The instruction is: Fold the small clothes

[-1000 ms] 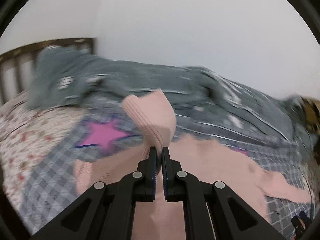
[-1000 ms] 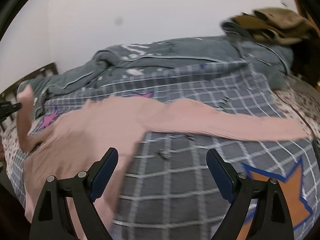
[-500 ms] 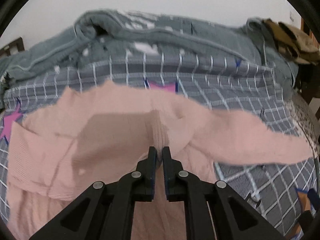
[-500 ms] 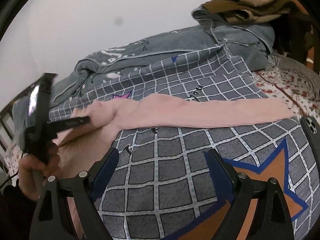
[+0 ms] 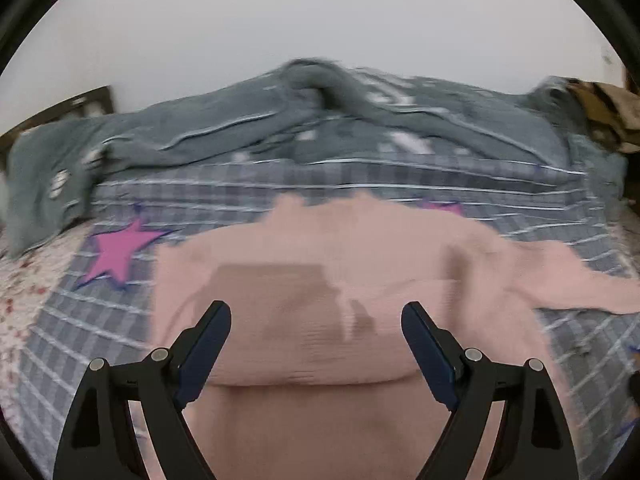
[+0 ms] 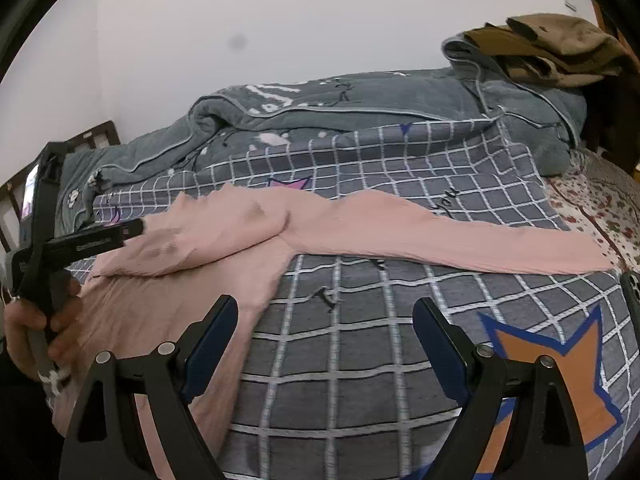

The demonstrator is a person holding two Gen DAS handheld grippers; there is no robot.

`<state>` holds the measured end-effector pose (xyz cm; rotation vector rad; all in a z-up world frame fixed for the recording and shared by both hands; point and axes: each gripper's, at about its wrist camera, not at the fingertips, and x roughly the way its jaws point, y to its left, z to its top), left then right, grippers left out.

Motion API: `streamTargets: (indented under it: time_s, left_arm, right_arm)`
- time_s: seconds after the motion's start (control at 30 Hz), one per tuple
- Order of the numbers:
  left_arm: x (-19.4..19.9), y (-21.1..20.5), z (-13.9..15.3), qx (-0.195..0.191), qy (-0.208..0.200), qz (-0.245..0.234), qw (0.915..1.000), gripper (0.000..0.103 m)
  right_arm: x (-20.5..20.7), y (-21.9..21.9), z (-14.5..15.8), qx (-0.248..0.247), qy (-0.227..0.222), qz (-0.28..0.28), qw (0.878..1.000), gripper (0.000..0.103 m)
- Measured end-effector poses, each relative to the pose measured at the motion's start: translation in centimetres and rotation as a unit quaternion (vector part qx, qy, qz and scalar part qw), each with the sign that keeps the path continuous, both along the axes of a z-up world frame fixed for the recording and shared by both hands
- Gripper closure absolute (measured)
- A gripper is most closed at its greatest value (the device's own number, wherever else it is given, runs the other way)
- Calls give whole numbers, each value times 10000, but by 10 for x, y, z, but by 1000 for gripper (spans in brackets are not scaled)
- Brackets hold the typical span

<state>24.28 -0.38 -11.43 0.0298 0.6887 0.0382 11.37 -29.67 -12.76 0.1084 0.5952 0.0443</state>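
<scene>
Pink ribbed knit top [image 5: 320,264], checked quilt [image 6: 360,344]

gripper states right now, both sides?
Left gripper: open, jaws have just been opening, holding nothing; the pink top lies below them.
Right gripper: open, empty, over the checked blanket.

A bedroom in a home; a bed fills the scene, spread with a grey checked cover [image 6: 360,288] printed with stars; a rumpled grey quilt [image 6: 360,104] lies along the far side against a plain white wall [image 6: 280,20]; a dark wooden headboard [image 5: 60,110] stands far left; folded brown clothes [image 6: 552,44] sit far right; floral sheet [image 6: 592,208] beneath.
</scene>
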Motion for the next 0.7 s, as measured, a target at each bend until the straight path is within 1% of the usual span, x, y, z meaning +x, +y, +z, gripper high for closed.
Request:
streamTargets:
  time_s: [0.03, 0.1, 0.17, 0.3, 0.37, 0.43, 0.47, 0.5, 0.53, 0.57, 0.67, 0.7]
  left_arm:
    - [3, 15, -1, -27, 68, 133, 9999, 16]
    - [8, 48, -5, -221, 131, 368, 9990, 16]
    - [17, 72, -11, -285, 269, 547, 9977, 17]
    - [38, 100, -27, -290, 587, 560, 9963, 20]
    - [49, 107, -38, -377, 744, 587, 9948, 26]
    - [58, 112, -51, -490, 948, 554, 9927, 42]
    - [60, 114, -56, -577, 1052, 500, 9915, 44]
    - [61, 117, -58, -635, 1041, 438, 9916, 55]
    - [59, 119, -56, -664, 947, 370, 9926, 82]
    - [58, 122, -54, -624, 853, 351, 9938, 88]
    - [54, 135, -51, -765, 653, 154, 9948, 88]
    - [54, 137, -53, -718, 626, 122, 9954, 88]
  right_arm:
    - [0, 4, 0, -28, -4, 30, 10000, 14]
    - [1, 11, 0, -107, -27, 69, 9999, 14]
    - [3, 18, -2, -221, -41, 87, 9997, 14]
    - [10, 25, -9, -354, 66, 118, 9993, 14]
    - [16, 28, -13, -359, 159, 129, 9991, 14]
    - [21, 31, -16, -337, 227, 152, 9991, 14]
    - [24, 33, -17, -336, 249, 164, 9990, 14]
    - [25, 35, -17, -339, 257, 177, 9989, 14]
    - [27, 39, -17, -356, 261, 220, 9988, 14]
    - [28, 41, -17, -374, 257, 250, 9987, 14]
    - [29, 52, -14, -487, 180, 370, 9980, 14]
    - [29, 56, -12, -484, 163, 427, 9978, 14]
